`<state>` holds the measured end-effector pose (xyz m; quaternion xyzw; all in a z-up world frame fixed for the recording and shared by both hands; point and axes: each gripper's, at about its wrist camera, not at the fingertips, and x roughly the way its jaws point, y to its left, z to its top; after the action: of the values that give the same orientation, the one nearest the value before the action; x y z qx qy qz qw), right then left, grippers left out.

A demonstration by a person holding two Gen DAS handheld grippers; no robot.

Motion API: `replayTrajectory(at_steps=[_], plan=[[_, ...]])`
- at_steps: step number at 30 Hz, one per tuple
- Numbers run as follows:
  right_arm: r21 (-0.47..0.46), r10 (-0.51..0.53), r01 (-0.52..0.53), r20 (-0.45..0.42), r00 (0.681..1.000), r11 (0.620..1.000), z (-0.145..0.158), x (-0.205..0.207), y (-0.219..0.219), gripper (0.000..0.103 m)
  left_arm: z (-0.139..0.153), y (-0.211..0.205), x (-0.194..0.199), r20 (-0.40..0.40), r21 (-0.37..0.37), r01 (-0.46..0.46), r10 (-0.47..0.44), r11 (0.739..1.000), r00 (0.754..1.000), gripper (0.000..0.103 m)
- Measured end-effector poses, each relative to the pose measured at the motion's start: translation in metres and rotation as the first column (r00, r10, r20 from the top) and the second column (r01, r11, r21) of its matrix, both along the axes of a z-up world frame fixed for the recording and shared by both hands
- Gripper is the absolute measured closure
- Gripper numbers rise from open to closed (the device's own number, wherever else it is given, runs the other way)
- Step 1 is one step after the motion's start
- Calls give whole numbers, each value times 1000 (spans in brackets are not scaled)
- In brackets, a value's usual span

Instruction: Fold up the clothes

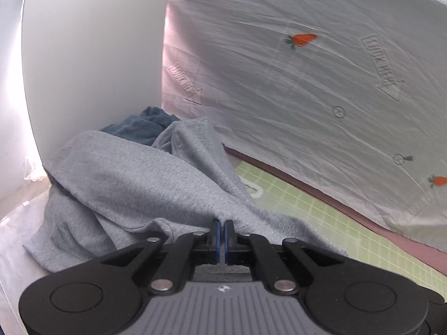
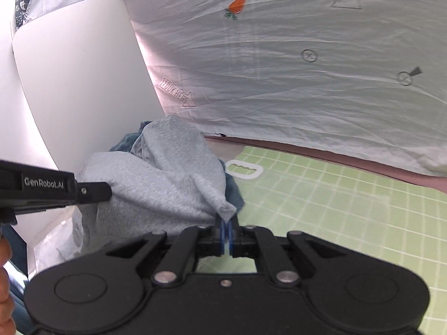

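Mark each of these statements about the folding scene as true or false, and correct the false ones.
1. The right gripper is shut on a corner of the grey garment. True.
2. The left gripper has its jaws wide open above the mat. False: its jaws are closed on the grey garment's edge.
3. A blue garment lies behind the grey one. True.
4. The green mat is plain, without lines. False: it carries a white grid.
5. The white sheet behind is printed with orange carrots. True.
6. The grey garment is already folded flat. False: it is bunched in a heap.
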<state>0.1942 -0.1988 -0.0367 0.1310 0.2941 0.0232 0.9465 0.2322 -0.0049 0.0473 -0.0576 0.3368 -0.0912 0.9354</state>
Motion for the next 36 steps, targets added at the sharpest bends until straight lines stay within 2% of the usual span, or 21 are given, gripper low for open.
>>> replayTrajectory(at_steps=[5,8,12,14,16,20,22,23,25,27,28,29,30,33,34,35,36], plan=[[-23,-129,129,-1,992,991,1,-88,-72,101,-9,-88,-83,-21,-14,163,-163,986,986,101],[-76,-221,221,2,975,972,4,-144,-118,101,-20,-143,-130,-46,-45,265,-267,963,963,101],[-109,-346,341,-27,938,934,2,-209,-177,100,-37,-202,-183,-94,-88,376,-383,922,919,99],[-148,-377,365,-61,924,919,-2,-237,-197,100,-45,-222,-207,-114,-88,404,-412,911,904,96],[-165,-408,391,-92,908,906,-8,-258,-213,99,-50,-234,-226,-133,-69,403,-409,912,903,95],[-155,-433,411,-152,888,898,-16,-281,-227,94,-52,-222,-234,-163,-57,342,-346,938,924,92],[-159,-437,416,-141,888,896,-14,-288,-223,87,-51,-207,-229,-169,-47,294,-297,955,940,87],[-163,-436,415,-133,890,895,-13,-290,-220,79,-50,-199,-227,-172,-40,268,-271,962,947,84],[-167,-443,422,-113,890,891,-8,-291,-214,71,-50,-181,-219,-178,-24,221,-221,975,959,84],[-169,-452,433,-98,886,885,-3,-287,-204,69,-51,-160,-211,-188,-6,174,-172,985,967,78],[-169,-457,439,-93,885,883,-1,-284,-199,64,-52,-150,-207,-192,8,158,-153,987,969,75],[-170,-462,444,-87,883,880,2,-281,-193,55,-53,-141,-203,-193,22,150,-143,988,971,75],[-178,-465,447,-75,882,877,4,-278,-186,51,-54,-132,-199,-194,37,142,-132,989,972,75],[-199,-463,445,-53,885,873,10,-267,-164,43,-60,-105,-187,-211,53,109,-95,993,973,60],[-203,-459,441,-50,887,875,10,-262,-155,36,-62,-97,-184,-216,53,100,-87,994,972,54],[-206,-454,436,-48,890,876,11,-257,-147,29,-64,-90,-180,-219,52,98,-84,994,972,52],[-209,-449,431,-45,892,878,11,-252,-139,29,-66,-82,-176,-224,54,101,-86,993,971,52]])
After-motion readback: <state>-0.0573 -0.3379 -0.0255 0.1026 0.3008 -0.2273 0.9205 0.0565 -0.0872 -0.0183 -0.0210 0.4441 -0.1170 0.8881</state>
